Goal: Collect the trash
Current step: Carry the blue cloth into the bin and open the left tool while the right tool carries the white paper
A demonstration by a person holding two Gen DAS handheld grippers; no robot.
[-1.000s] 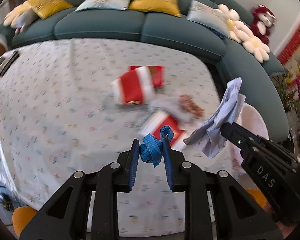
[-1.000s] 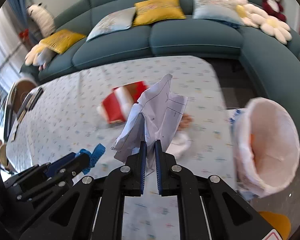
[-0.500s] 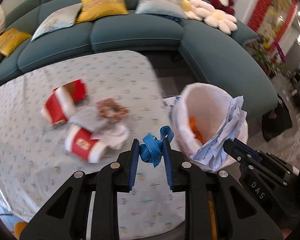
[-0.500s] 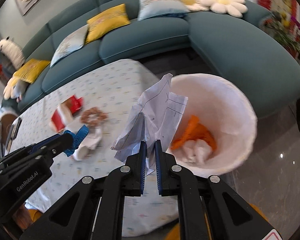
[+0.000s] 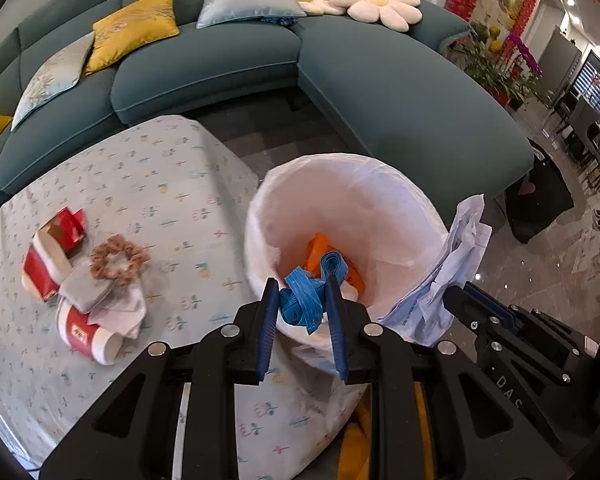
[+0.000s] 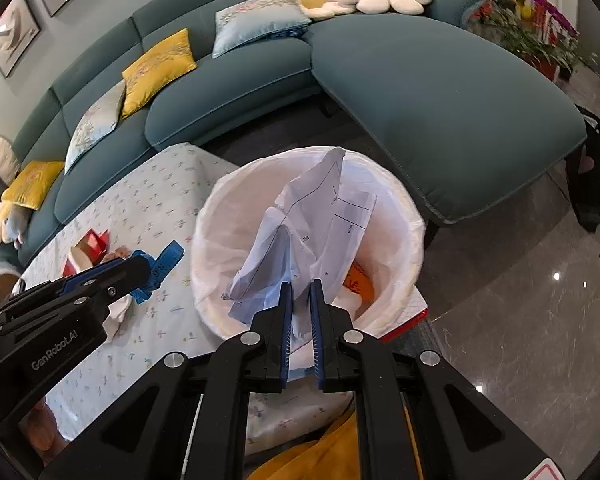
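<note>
Fingers of your left gripper [image 5: 302,304] pinch blue measuring tape [image 5: 306,294]; right gripper [image 6: 300,308] pinches crumpled paper [image 6: 312,220]. Both loads hang over lined trash bin [image 6: 208,216] mouth, directly below. Beyond left: red cartons [image 5: 44,256], scrunchie [image 5: 118,258] on table [image 5: 160,184].

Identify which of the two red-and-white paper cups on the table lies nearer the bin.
The red-and-white cup with its open mouth facing the camera, lying under the crumpled tissue. The other cup lies further left, beyond the brown scrunchie, away from the bin.
</note>
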